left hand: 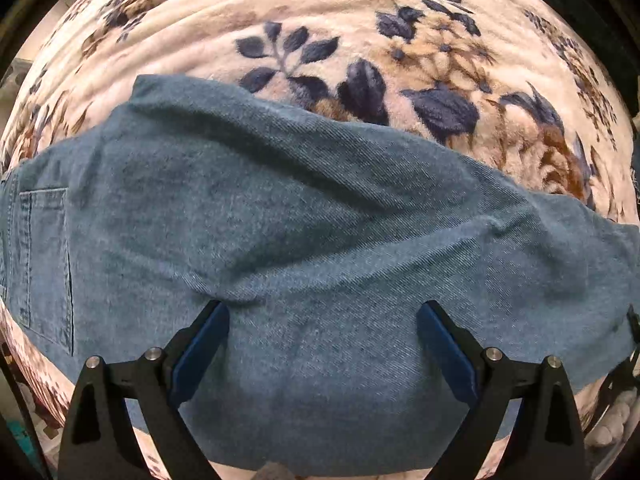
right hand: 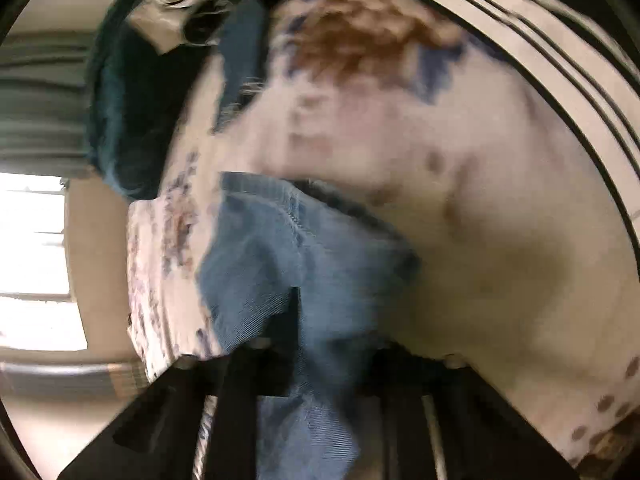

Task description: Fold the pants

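Note:
Blue denim pants (left hand: 280, 220) lie across a floral blanket (left hand: 400, 40), with a back pocket (left hand: 44, 260) at the left. My left gripper (left hand: 322, 320) is open, its blue-padded fingers (left hand: 200, 352) spread wide just above the denim. In the blurred right wrist view, my right gripper (right hand: 320, 352) is shut on a fold of the pants (right hand: 296, 264) near a frayed hem and holds it above the blanket (right hand: 460, 220).
The cream blanket with dark blue leaves and brown flowers covers the whole bed. In the right wrist view a bright window (right hand: 32, 260) is at the left, dark clothing (right hand: 132, 120) lies at the blanket's far edge, and a striped edge (right hand: 540, 60) runs along the right.

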Tool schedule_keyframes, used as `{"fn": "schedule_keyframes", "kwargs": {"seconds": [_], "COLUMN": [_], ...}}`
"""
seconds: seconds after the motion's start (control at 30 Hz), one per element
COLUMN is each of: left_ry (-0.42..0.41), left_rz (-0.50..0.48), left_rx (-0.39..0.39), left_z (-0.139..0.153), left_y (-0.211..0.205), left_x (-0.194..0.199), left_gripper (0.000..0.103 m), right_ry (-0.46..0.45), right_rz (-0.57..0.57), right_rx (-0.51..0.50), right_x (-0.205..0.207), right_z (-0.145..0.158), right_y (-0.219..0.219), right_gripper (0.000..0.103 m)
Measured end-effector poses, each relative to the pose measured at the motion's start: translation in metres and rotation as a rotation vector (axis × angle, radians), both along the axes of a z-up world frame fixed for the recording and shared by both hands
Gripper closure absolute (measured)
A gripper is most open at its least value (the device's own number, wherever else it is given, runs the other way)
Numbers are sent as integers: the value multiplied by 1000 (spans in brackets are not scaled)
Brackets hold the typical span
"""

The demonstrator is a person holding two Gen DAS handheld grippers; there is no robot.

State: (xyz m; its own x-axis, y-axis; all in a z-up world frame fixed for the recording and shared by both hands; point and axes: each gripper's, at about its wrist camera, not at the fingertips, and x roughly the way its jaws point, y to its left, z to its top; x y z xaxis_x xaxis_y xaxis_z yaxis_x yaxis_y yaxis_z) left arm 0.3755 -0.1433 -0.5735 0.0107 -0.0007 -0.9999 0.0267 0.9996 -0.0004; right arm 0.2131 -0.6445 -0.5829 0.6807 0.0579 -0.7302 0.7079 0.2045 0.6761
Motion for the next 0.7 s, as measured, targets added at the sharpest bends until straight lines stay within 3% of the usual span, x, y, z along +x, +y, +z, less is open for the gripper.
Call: {"fn": "schedule_keyframes", "kwargs": {"seconds": [0.1,0.2,0.27,0.3,0.33,0.37,0.53,0.6,0.63,0.7], "left_ry": [10,14,16,20,21,16,-16,4,2,-38], "left_rz": [-14,13,16,18,21,27,42,37,35,32], "left_rx": [13,2,-1,1,1,-1,12,3,-3,-12], "left_z": [-7,-16,-24,-29,-31,-33,-38,-32,-31,-13], "left_y": [4,10,10,9,9,9,7,6,3,5], "left_x": [4,7,10,12,14,16,18,18,19,21], "left_gripper": [6,5,0,0,0,0,0,0,0,0], "right_ry": [-16,-13,-74,-133,-171,-209,-198,-167,-153,-152], "right_rz": [-40,-12,-12,-13,-12,-7,61,103,101,52], "right_rx": [-20,65,133,187,212,222,169,125,116,91], "right_x": [-18,-22,-12,-12,-12,-11,11,19,21,15], "right_z": [7,-22,-44,-53,-59,-64,-66,-58,-54,-42], "right_y": [-12,-15,-15,-17,-18,-18,-11,-9,-11,-18], "right_gripper": [93,91,81,74,61,56,56,84,92,93]}}
